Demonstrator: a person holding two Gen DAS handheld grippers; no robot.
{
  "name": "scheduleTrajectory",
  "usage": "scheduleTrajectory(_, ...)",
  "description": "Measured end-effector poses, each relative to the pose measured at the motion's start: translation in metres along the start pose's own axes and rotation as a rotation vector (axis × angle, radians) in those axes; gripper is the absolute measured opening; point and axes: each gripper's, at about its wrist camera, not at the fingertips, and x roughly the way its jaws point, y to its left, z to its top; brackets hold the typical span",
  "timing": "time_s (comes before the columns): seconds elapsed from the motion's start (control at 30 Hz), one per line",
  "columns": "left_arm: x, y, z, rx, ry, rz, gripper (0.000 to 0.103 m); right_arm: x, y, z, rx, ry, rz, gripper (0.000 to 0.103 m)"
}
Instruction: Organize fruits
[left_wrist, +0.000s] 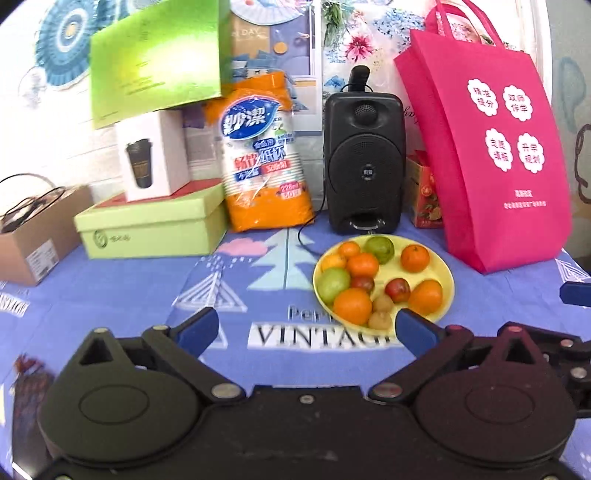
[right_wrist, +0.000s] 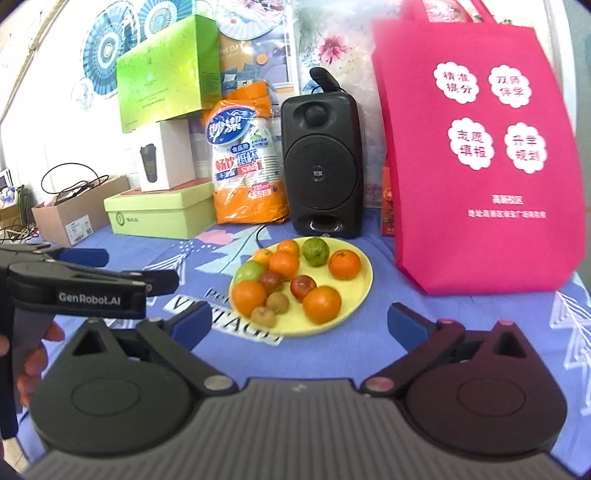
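the left gripper (left_wrist: 304, 330) hovers over the counter (left_wrist: 129, 291), fingers spread wide and empty. ahead, the fruits sit heaped on the yellow plate (right_wrist: 364, 286). the right gripper (right_wrist: 299, 325) is equally wide and empty. risk: nudging a crowded orange (right_wrist: 322, 304) could roll neighbours off the shallow rim.

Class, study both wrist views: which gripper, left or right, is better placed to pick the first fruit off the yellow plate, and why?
Probably the right gripper: it is open, with the yellow plate lying just beyond and between its fingers. The left gripper, also open, faces mostly bare tablecloth, with the plate off toward its right finger.
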Motion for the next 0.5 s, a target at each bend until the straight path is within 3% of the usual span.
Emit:
scheduleTrajectory(0.13,-0.032,-0.004,-0.019,-0.012,0.031,0.008,0.103,-0.033,0.011,-0.017,-0.009,0.036,-0.082,0.103)
scheduleTrajectory(0.33,-0.086,-0.008,-0.049,-0.030,0.016,0.020,0.103,-0.074,0.027,-0.046,-0.032,0.043,-0.220,0.103)
scheduleTrajectory(0.5,-0.124,-0.013,-0.060,-0.032,-0.014,0.017,0.103,-0.101,0.043,-0.051,-0.048,0.021,-0.255,0.103)
